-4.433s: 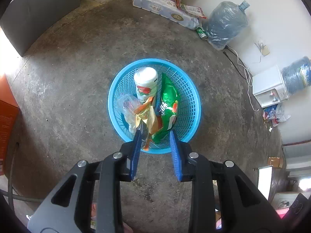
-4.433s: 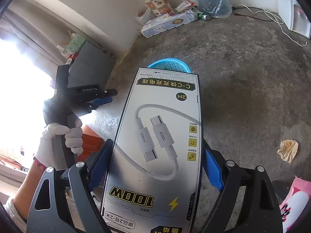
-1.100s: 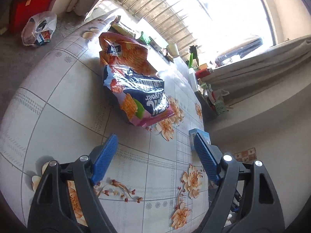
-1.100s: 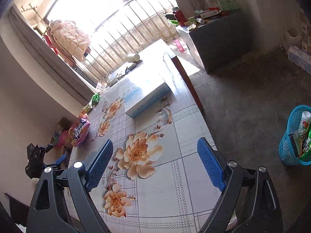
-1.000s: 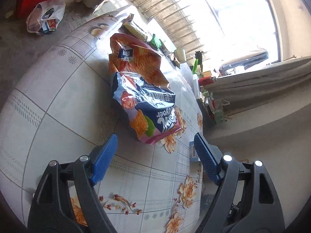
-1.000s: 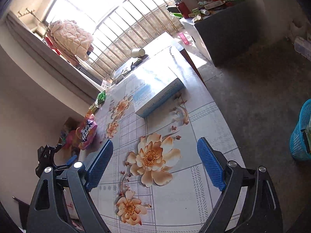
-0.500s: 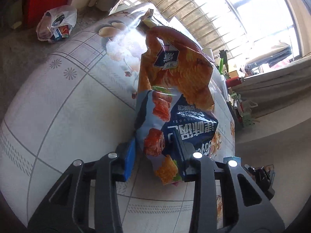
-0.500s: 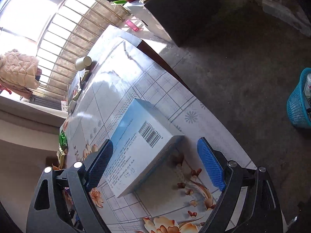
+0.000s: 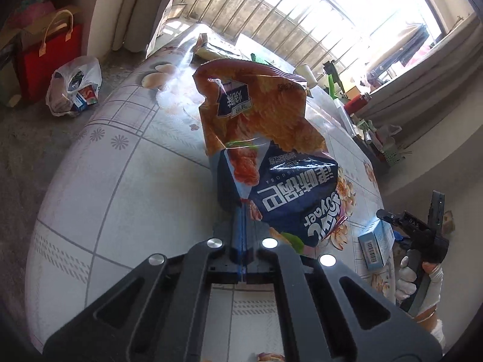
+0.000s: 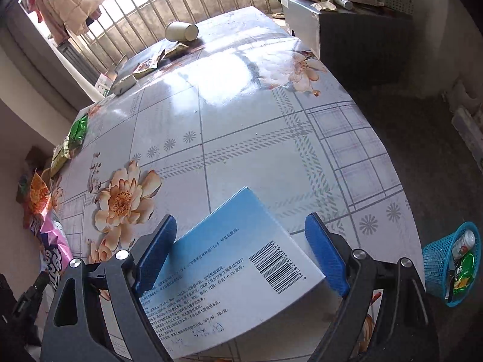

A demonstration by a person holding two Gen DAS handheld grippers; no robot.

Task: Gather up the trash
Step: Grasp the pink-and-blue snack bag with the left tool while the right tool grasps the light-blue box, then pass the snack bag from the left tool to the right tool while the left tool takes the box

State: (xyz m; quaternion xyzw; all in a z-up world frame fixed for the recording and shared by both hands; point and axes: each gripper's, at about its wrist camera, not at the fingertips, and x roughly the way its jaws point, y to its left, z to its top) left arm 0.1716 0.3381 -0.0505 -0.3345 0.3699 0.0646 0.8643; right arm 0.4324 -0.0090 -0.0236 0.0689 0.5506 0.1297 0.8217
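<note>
My left gripper (image 9: 243, 235) has its jaws pinched together on the lower edge of a dark blue snack bag (image 9: 283, 193), which rises toward twelve o'clock in the left wrist view. Against its upper part sits an orange snack bag (image 9: 256, 105) with a torn top; I cannot tell whether the two are stuck together or only overlapping. Both look like thin crinkly film, very light, limp and a little slick, so I judge a firm pinch on a flat seam is right, and the bag will flop and swing when carried.

My right gripper (image 10: 238, 256) has its jaws spread wide on either side of a light blue carton (image 10: 229, 259) lying flat on the floral tabletop (image 10: 241, 126). The left pad sits at the carton's edge; the right pad is clear of it. The carton looks stiff but thin-walled and probably nearly empty, so I would close across its narrow width near the middle, gently enough not to crush it.

The blue basket (image 10: 452, 268) stands on the floor at four o'clock in the right wrist view, already holding wrappers. More wrappers and a tipped paper cup (image 10: 181, 31) lie at the tabletop's far end, around eleven o'clock.
</note>
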